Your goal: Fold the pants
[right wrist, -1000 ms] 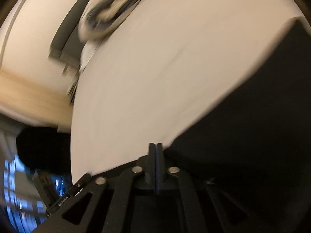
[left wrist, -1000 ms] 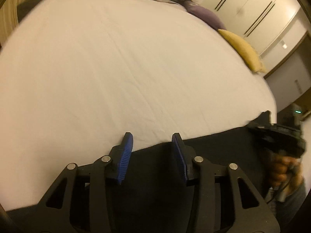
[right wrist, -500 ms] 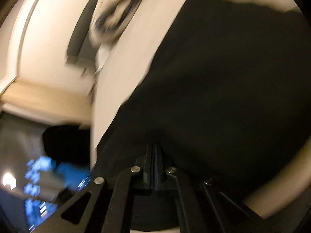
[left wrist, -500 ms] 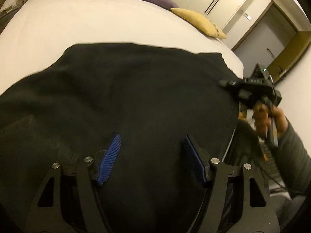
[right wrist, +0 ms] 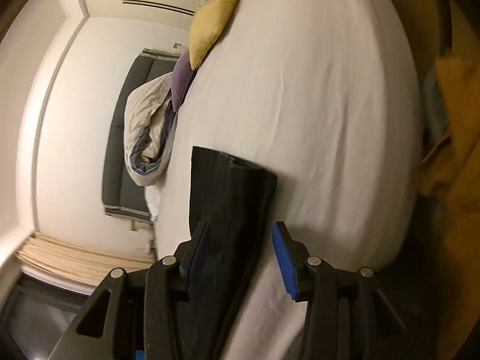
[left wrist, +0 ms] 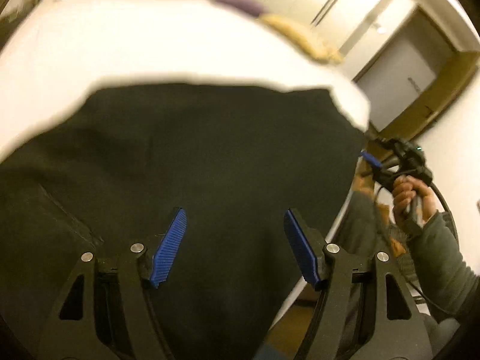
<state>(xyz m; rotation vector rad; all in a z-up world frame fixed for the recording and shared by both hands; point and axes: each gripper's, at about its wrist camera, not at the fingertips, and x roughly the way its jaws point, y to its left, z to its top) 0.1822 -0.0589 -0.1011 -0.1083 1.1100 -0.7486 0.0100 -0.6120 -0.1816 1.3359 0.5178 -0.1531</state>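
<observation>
Black pants (left wrist: 210, 156) lie spread on the white bed (left wrist: 150, 48), filling the near half of the left wrist view. Just above the cloth my left gripper (left wrist: 234, 211) stands open, nothing pinched between its blue pads (left wrist: 168, 246). My right gripper (left wrist: 370, 150) sits at the bed's right edge by the pants' far corner, carried by a hand (left wrist: 411, 192). In the right wrist view a folded edge of the pants (right wrist: 228, 186) runs between the fingers of the right gripper (right wrist: 240, 228). Its jaws are opening, and the right pad (right wrist: 283, 264) stands clear of the cloth.
A yellow pillow (right wrist: 213, 21), a purple pillow (right wrist: 181, 81) and a crumpled duvet (right wrist: 150, 129) lie at the head of the bed. Wardrobe doors and a doorway (left wrist: 402, 72) stand beyond the bed's right edge. White sheet (right wrist: 315, 120) stretches past the pants.
The pants were carried across the sheet and now cover the near bed. My right gripper, shut on the cloth before, has opened. My left gripper has widened.
</observation>
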